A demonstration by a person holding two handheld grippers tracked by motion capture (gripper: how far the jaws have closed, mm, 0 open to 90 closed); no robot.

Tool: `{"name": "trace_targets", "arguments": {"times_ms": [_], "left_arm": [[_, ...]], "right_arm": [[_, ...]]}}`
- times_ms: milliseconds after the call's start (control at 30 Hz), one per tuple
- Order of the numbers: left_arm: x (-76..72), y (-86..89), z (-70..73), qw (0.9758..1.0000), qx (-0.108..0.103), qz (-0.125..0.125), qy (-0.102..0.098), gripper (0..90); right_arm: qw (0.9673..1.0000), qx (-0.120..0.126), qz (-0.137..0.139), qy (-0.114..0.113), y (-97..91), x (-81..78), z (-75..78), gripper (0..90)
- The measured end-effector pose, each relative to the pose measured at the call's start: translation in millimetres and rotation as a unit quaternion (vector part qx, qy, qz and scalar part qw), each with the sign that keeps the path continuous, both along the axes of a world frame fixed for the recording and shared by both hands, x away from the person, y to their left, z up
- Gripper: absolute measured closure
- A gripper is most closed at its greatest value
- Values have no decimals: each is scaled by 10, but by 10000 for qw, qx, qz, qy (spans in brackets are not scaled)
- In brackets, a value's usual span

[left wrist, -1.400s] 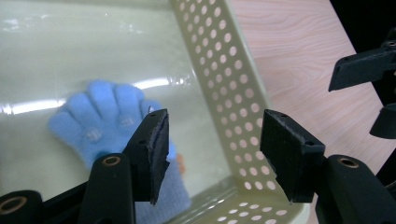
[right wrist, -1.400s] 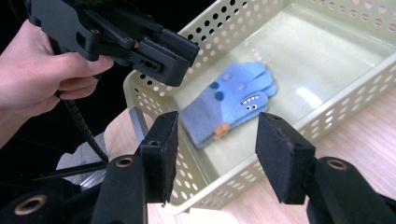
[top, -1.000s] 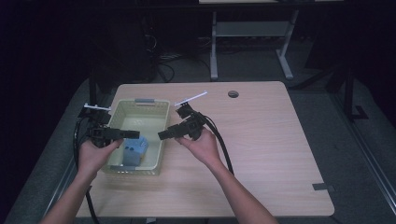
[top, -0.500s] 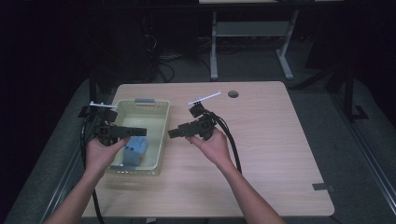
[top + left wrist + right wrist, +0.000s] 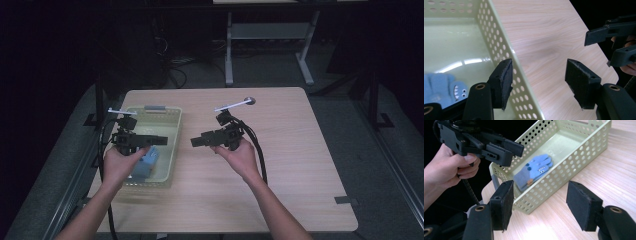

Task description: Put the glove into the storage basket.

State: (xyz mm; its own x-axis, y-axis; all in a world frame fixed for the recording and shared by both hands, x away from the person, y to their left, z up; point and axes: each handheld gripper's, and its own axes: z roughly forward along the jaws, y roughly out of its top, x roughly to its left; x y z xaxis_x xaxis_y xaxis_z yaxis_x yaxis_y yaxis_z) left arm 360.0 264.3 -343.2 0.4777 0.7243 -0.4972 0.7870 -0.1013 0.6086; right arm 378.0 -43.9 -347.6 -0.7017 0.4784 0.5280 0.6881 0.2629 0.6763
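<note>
A pale green perforated basket (image 5: pixel 175 142) stands at the table's left, and a blue glove (image 5: pixel 146 162) with a shark face lies in its near end. My left gripper (image 5: pixel 161 140) hovers over the basket's near half and points right. It is open with nothing between its pads (image 5: pixel 504 80), and the basket's wall (image 5: pixel 506 50) passes under them. My right gripper (image 5: pixel 195 142) hangs over bare table just right of the basket, facing it. Its jaws have just been opening, and nothing is between them (image 5: pixel 540 202). Beyond them I see the basket (image 5: pixel 574 167), the glove (image 5: pixel 534 170) and the left gripper (image 5: pixel 515 153).
The wooden table (image 5: pixel 300 150) has a round hole (image 5: pixel 249 100) near its far edge and a strip of tape (image 5: pixel 346 200) at its near right. A metal desk frame (image 5: pixel 270 30) stands behind it on the dark floor. The right gripper (image 5: pixel 599 48) faces the left one.
Both hands have shifted to the right. The right gripper has drawn away from the basket's side onto bare table. The left gripper has moved further over the basket.
</note>
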Motion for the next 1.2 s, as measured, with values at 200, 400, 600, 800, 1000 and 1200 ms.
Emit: {"name": "trace_targets", "arguments": {"times_ms": [200, 400, 600, 800, 1000, 1200], "left_arm": [[-1, -106, 6, 10000, -42, -70, -35, 380], [0, -212, 19, 9999, -50, -150, -59, 373], [7, -323, 12, 9997, -47, -232, -65, 368], [15, -430, -2, 9995, -66, -296, -63, 367], [24, -529, -27, 9992, -35, -386, -60, 359], [23, -632, -36, 9990, -30, -448, -92, 355]], "right_arm": [[10000, 22, -49, -4, -114, -10, -10, 374], [9999, 58, -130, 12, -230, -28, -22, 370], [9998, 46, -193, -17, -341, -41, -36, 367], [9994, 87, -321, 14, -465, -52, -66, 353], [9992, 103, -386, 28, -578, -74, -103, 338], [9989, 115, -456, 51, -692, -101, -131, 333]]}}
